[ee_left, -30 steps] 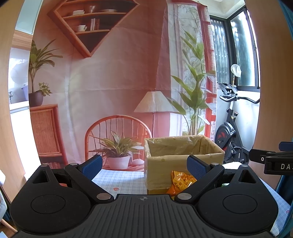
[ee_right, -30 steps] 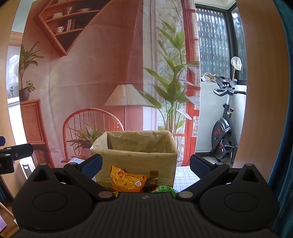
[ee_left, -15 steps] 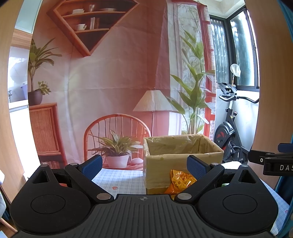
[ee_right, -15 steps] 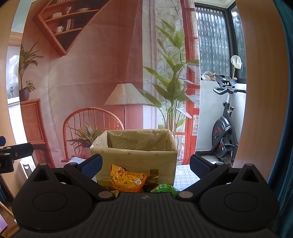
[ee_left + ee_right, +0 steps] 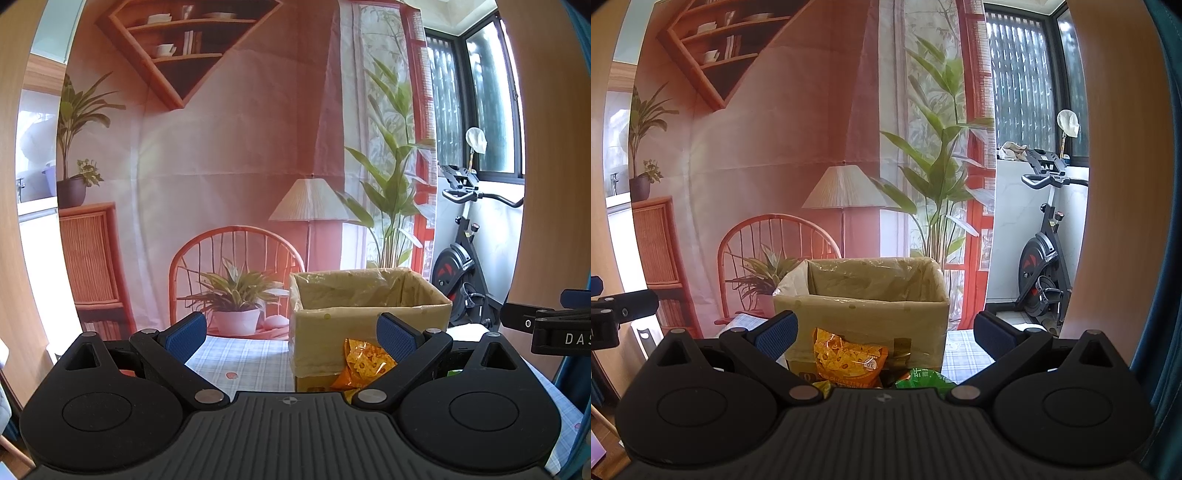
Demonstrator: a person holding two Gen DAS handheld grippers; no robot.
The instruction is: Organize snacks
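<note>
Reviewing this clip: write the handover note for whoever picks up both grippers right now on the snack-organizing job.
Left gripper: open, holding nothing.
Right gripper: open, holding nothing.
Cardboard box, lined with plastic, stands on the checked tablecloth, open at the top; its inside is not visible.
Orange snack bag sits outside, against the box's near wall. Green snack bag lies just right of it, mostly hidden by the gripper body.
Done: nothing confirmed.
Left: probably grasp each bag and put it in the box.
</note>
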